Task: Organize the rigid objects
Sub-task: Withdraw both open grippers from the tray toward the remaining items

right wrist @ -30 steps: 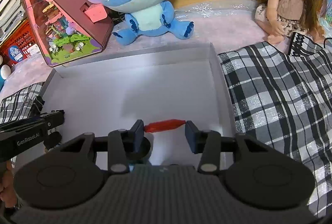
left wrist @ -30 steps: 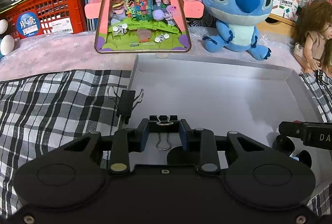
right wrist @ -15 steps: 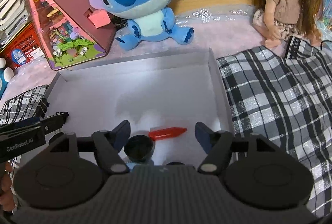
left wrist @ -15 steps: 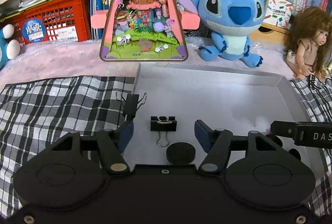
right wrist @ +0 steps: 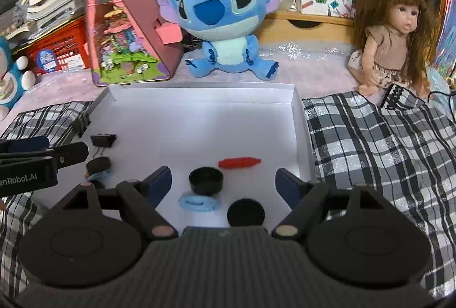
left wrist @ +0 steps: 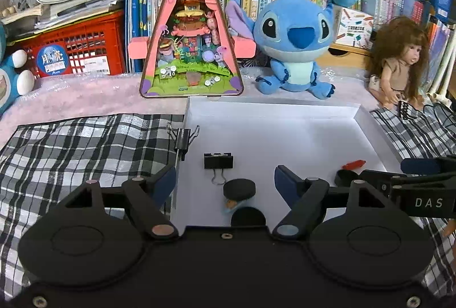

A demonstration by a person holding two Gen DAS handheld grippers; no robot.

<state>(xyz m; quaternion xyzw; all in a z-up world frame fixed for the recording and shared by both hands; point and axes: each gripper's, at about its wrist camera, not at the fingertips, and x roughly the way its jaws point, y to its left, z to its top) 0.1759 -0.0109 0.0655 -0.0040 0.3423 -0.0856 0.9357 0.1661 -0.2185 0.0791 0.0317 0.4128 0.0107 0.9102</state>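
white tray (right wrist: 302, 137) far half bare, open from above. near half cluttered: binder clip (left wrist: 218, 160) and black disc (left wrist: 238, 189) on the left, black cap (right wrist: 205, 180), red piece (right wrist: 239, 162), blue ring (right wrist: 199, 204) and another disc (right wrist: 245, 212) near middle. second clip (left wrist: 182, 138) sits on left wall. plaid cloth (right wrist: 384, 142) right side free. plush (right wrist: 225, 23), doll (right wrist: 396, 40), toy house (left wrist: 189, 37) block far edge.

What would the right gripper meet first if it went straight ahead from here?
Probably the black round cap lying in the white box, centred between the open right gripper fingers; the red piece lies just beyond. Depth is uncertain.
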